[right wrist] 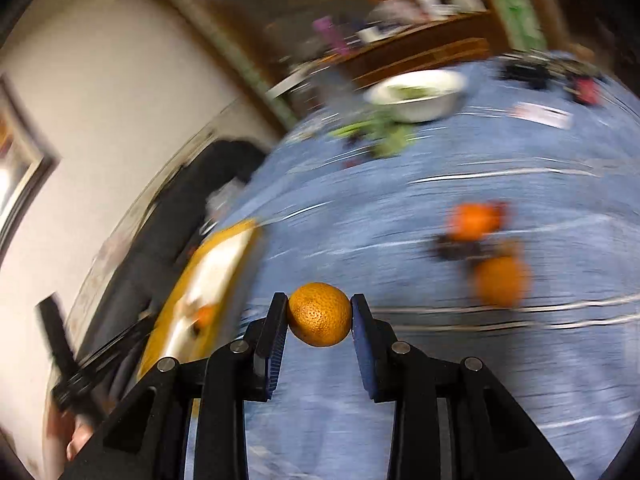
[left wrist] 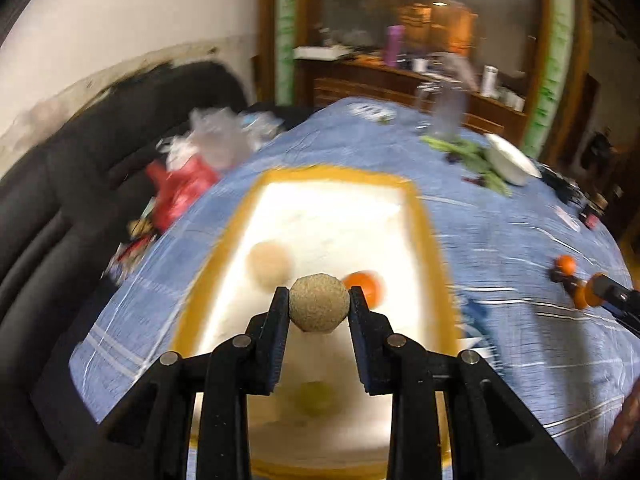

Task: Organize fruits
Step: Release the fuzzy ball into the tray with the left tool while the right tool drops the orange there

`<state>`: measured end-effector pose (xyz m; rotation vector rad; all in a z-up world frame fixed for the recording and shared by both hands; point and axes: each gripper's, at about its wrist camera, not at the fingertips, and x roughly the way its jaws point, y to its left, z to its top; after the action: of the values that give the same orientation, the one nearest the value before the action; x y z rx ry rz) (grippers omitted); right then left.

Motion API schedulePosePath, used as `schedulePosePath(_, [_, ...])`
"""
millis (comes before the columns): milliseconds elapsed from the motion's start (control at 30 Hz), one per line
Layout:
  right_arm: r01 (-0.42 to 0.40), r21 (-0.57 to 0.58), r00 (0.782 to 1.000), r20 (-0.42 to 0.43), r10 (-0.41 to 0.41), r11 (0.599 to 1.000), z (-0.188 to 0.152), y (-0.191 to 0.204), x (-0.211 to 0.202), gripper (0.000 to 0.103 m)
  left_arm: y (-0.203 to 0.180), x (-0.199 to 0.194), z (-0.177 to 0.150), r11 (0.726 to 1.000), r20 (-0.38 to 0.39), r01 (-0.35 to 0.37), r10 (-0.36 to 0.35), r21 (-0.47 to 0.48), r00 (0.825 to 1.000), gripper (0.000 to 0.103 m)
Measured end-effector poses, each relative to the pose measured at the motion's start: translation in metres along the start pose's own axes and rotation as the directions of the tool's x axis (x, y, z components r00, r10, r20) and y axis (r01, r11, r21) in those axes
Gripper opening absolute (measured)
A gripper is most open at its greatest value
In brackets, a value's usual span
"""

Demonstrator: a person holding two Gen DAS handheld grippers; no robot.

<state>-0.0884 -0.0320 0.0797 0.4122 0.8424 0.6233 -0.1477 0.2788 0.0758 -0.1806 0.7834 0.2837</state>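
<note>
My left gripper [left wrist: 319,300] is shut on a rough tan-brown round fruit [left wrist: 319,303] and holds it above a white tray with a yellow rim [left wrist: 420,208]. In the tray lie a pale tan fruit [left wrist: 269,264], an orange [left wrist: 366,286] and a green fruit [left wrist: 316,398]. My right gripper [right wrist: 319,314] is shut on an orange [right wrist: 319,314] and holds it above the blue cloth, right of the tray [right wrist: 236,240]. Two more oranges [right wrist: 476,222] [right wrist: 502,286] lie on the cloth to the right. The right gripper also shows in the left wrist view [left wrist: 576,280].
A blue striped cloth [left wrist: 500,240] covers the table. A white bowl [right wrist: 418,94] and green leaves [right wrist: 384,136] sit at the far side. Plastic bags [left wrist: 192,168] lie on a dark sofa [left wrist: 80,200] at the left. A cluttered wooden cabinet [left wrist: 400,80] stands behind.
</note>
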Motion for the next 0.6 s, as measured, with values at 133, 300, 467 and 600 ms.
schedulePosePath(133, [-0.066, -0.110, 0.995, -0.086, 0.056, 0.992, -0.012, 0.071, 0.040, 0.035, 0.028, 0.009, -0.007, 0.998, -0.028, 0.000, -0.002, -0.064, 1.000, 0.028])
schedulePosePath(300, [-0.061, -0.215, 0.986, -0.168, 0.025, 0.975, -0.029, 0.126, 0.089, 0.035, 0.040, 0.018, -0.012, 0.997, -0.042, -0.031, 0.028, -0.070, 0.999, 0.028])
schedulePosePath(467, [-0.032, -0.284, 0.977, -0.210, -0.030, 0.958, -0.042, 0.153, 0.123, 0.035, 0.046, 0.029, -0.015, 0.996, -0.054, -0.014, 0.009, -0.087, 0.999, 0.028])
schedulePosePath(600, [0.009, -0.343, 0.973, -0.214, -0.088, 0.939, -0.050, 0.164, 0.142, 0.037, 0.051, 0.029, -0.015, 0.993, -0.048, 0.002, -0.007, -0.118, 0.999, 0.028])
